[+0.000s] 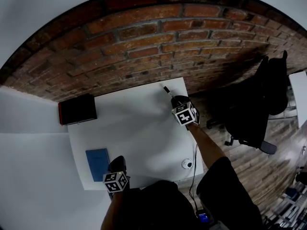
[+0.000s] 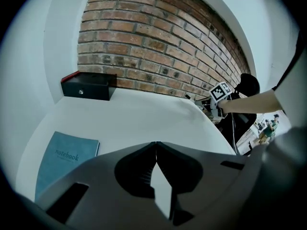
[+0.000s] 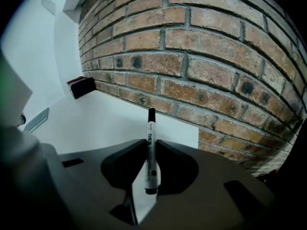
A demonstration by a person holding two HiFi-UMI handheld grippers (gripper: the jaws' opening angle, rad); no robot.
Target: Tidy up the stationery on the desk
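My right gripper (image 3: pixel 150 143) is shut on a white marker pen with a black cap (image 3: pixel 151 147), which points forward toward the brick wall. In the head view this right gripper (image 1: pixel 173 98) hovers over the white desk's (image 1: pixel 139 128) far right corner, and the marker pen (image 1: pixel 166 90) sticks out beyond it. A blue notebook (image 1: pixel 97 163) lies at the desk's near left. My left gripper (image 1: pixel 118 166) sits just right of it, near the front edge, shut with nothing between its jaws. A black box with a red edge (image 1: pixel 76 109) stands at the far left corner.
A brick wall (image 1: pixel 158 37) runs behind the desk. A black office chair (image 1: pixel 259 104) stands to the right on the wooden floor. A small round white object (image 1: pixel 187 164) and a cable (image 1: pixel 195 166) sit at the desk's near right edge.
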